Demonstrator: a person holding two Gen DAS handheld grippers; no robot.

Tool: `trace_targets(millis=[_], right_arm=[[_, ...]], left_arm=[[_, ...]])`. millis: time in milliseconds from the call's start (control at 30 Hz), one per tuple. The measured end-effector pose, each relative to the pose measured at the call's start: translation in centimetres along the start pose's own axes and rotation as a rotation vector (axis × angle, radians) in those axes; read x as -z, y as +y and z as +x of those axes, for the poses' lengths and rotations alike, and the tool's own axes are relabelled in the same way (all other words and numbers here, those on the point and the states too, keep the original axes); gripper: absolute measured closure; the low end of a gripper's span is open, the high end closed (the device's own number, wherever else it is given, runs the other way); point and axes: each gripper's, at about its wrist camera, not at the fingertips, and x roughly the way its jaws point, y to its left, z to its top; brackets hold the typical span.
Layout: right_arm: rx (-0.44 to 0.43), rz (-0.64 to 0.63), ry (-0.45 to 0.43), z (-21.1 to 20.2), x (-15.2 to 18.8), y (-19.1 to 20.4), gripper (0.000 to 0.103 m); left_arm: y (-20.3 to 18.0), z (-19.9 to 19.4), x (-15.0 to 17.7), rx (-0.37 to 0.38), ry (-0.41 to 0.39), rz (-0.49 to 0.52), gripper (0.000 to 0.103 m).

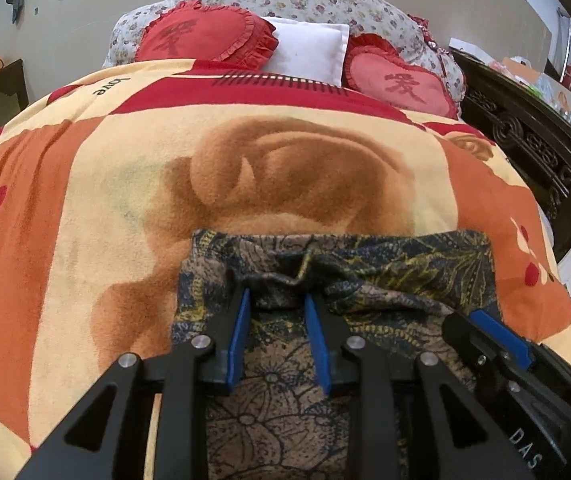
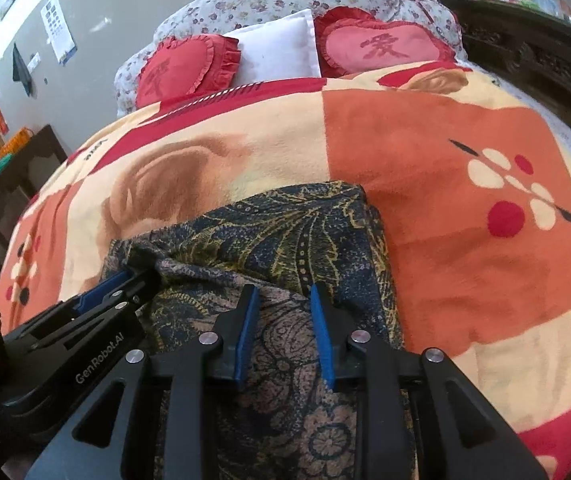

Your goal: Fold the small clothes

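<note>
I am holding the left gripper (image 1: 277, 300) with its blue pads partly spread, the tips pressing into a bunched ridge of the garment (image 1: 385, 272); cloth is puckering between them, but I cannot tell whether they are really gripping it. The right gripper (image 2: 285, 294) is sitting the same way, pads partly spread, tips touching a raised fold of the same cloth, and it is lying just beside the left one. From the left wrist view the right gripper shows at the lower right with its fingers resting on the fabric.

The garment is lying on the blanket (image 1: 85, 200) at the near end of the bed, dark blue and tan with a yellow leaf and flower print. Its long axis is running away from me toward the pillows, with the far part folded into a band lying crosswise, left to right.

On the blanket I am reading "love". The left gripper's body is showing "GenRobot.AI" in the right wrist view; the right one is showing "DAS". The two heart cushions (image 1: 205, 34) each carry a Chinese character.
</note>
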Motion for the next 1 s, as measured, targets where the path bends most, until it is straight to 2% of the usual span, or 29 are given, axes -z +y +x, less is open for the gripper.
trace_targets(millis=[167, 200, 267, 300, 333, 400, 467, 533, 667, 700, 733, 767, 867, 900, 967, 1000], right_arm=[[-0.008, 0.005, -0.001, 0.0, -0.1, -0.1, 0.075], [-0.008, 0.005, 0.005, 0.0, -0.2, -0.2, 0.074], [-0.027, 0.009, 0.034, -0.5, -0.8, -0.4, 0.073], [-0.031, 0.019, 0.051, -1.2, -1.1, -0.5, 0.073], [-0.037, 0.040, 0.055, -2.3, -1.3, -0.8, 0.073], [-0.066, 0.095, 0.004, -5.6, -1.1, -1.9, 0.072], [-0.091, 0.109, -0.037, -8.4, -0.2, -3.1, 0.068], [-0.081, 0.086, -0.055, -9.9, 1.0, -3.6, 0.067], [-0.073, 0.062, -0.043, -11.5, 3.9, -5.0, 0.067], [-0.073, 0.064, -0.044, -11.8, 4.3, -5.4, 0.067], [-0.074, 0.067, -0.048, -12.2, 4.8, -5.9, 0.067], [-0.081, 0.069, -0.055, -12.6, 5.1, -6.3, 0.067], [-0.098, 0.080, -0.072, -13.1, 5.5, -7.5, 0.067], [-0.108, 0.092, -0.077, -13.1, 5.5, -8.1, 0.067], [-0.131, 0.127, -0.067, -12.6, 5.4, -9.1, 0.067], [-0.160, 0.159, -0.050, -12.0, 5.3, -9.7, 0.066]], left_arm=[[0.1, -0.2, -0.6, 0.014, 0.030, 0.008, 0.073], [0.4, -0.6, -1.4, 0.046, 0.065, 0.030, 0.072], [1.8, -2.3, -2.5, 0.102, 0.082, 0.056, 0.064], [3.1, -3.7, -2.8, 0.111, 0.064, 0.056, 0.051], [4.5, -5.1, -2.8, 0.115, 0.036, 0.048, 0.032], [7.5, -7.1, -2.1, 0.147, 0.013, 0.013, 0.017], [9.8, -7.4, -0.4, 0.250, 0.065, -0.053, 0.018], [10.7, -6.8, 1.9, 0.383, 0.150, -0.132, 0.021], [8.3, -4.7, 5.5, 0.591, 0.300, -0.159, 0.022], [7.6, -4.3, 6.0, 0.628, 0.314, -0.148, 0.020], [7.0, -4.6, 6.1, 0.635, 0.291, -0.131, 0.013], [6.7, -4.5, 6.0, 0.661, 0.283, -0.134, 0.010], [7.4, -3.5, 5.3, 0.731, 0.277, -0.239, 0.008], [7.8, -3.2, 5.0, 0.744, 0.274, -0.277, 0.010], [8.2, -2.9, 4.7, 0.743, 0.280, -0.309, 0.028], [8.2, -2.8, 4.6, 0.733, 0.293, -0.317, 0.047]])
